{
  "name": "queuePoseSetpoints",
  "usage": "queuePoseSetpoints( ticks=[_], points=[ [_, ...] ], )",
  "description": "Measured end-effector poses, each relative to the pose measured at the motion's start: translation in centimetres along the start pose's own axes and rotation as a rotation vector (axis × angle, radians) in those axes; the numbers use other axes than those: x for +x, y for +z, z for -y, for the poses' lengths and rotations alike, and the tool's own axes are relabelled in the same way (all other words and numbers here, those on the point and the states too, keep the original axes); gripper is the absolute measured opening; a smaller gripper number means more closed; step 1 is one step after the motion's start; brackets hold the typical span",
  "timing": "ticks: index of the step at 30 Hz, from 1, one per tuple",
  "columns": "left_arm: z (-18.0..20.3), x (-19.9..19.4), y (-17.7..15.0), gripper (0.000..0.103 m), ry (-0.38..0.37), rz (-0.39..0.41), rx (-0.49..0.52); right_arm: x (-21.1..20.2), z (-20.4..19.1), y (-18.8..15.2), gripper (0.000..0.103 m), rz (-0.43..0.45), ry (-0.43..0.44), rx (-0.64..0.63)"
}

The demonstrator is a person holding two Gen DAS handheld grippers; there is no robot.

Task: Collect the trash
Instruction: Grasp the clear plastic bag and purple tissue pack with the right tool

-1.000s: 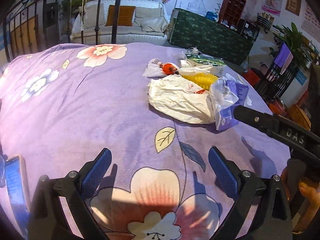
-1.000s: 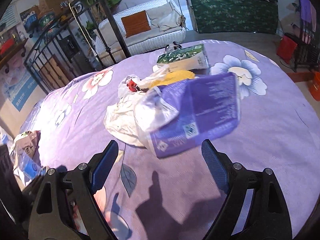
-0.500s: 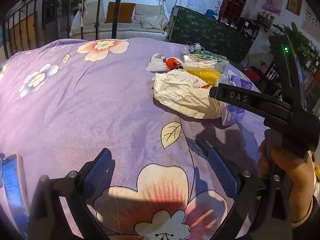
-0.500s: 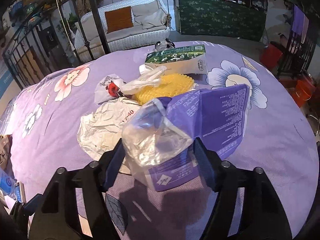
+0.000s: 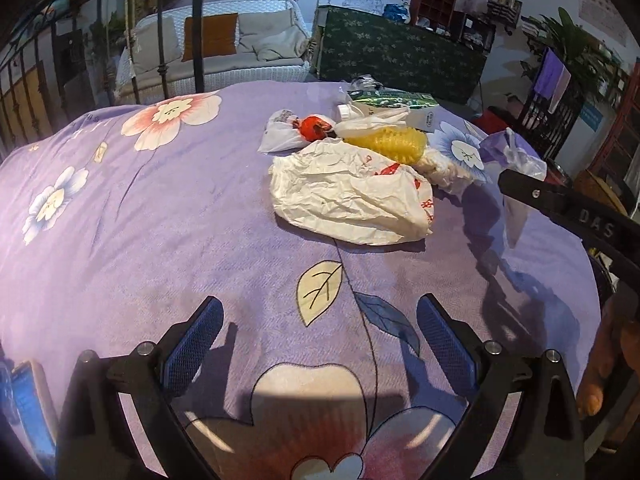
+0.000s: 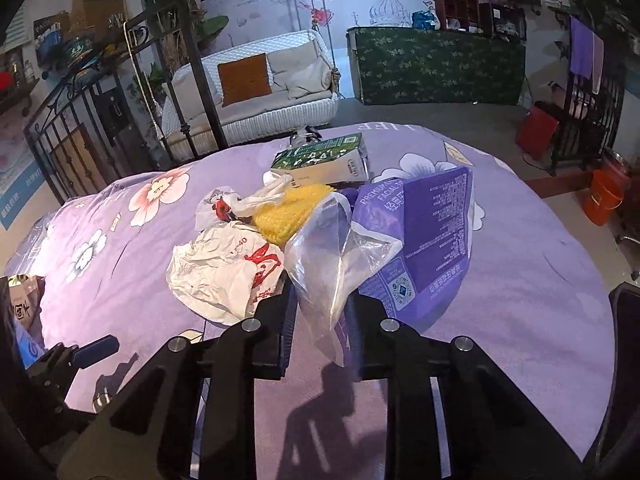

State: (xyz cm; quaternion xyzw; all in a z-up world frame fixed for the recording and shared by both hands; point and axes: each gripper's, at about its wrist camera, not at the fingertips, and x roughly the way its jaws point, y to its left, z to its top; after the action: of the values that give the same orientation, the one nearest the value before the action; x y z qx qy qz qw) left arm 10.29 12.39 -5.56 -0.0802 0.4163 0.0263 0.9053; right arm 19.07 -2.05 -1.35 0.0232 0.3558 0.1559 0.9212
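A pile of trash lies on the purple flowered bedspread. My right gripper is shut on the clear end of a purple facial-tissue wrapper and holds it lifted above the bedspread. It also shows at the right of the left wrist view. Left in the pile are a crumpled white bag, a yellow bumpy piece, a small white bag with something red and a green and white carton. My left gripper is open and empty, low over the bedspread in front of the pile.
A black metal bed frame stands at the far left. A white sofa and a green-covered table are behind the bed. A blue object lies at the lower left edge. An orange bucket is on the floor at right.
My right gripper closed on the purple tissue wrapper and lifted it off the pile. My left gripper drew a little nearer to the pile and stayed open.
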Motion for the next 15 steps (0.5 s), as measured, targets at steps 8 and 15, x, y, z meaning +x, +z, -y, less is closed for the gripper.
queuePoseSetpoints(
  ticks=[8, 15],
  points=[
    [3.6, 2.8, 2.7, 0.095, -0.065, -0.045, 0.12, -3.9, 1.7, -0.4, 0.023, 0.067, -0.026, -0.009],
    [5.3, 5.2, 4.4, 0.094, -0.058, -0.044, 0.123, -5.6, 2.7, -1.3, 0.023, 0.078, -0.035, 0.005]
  ],
)
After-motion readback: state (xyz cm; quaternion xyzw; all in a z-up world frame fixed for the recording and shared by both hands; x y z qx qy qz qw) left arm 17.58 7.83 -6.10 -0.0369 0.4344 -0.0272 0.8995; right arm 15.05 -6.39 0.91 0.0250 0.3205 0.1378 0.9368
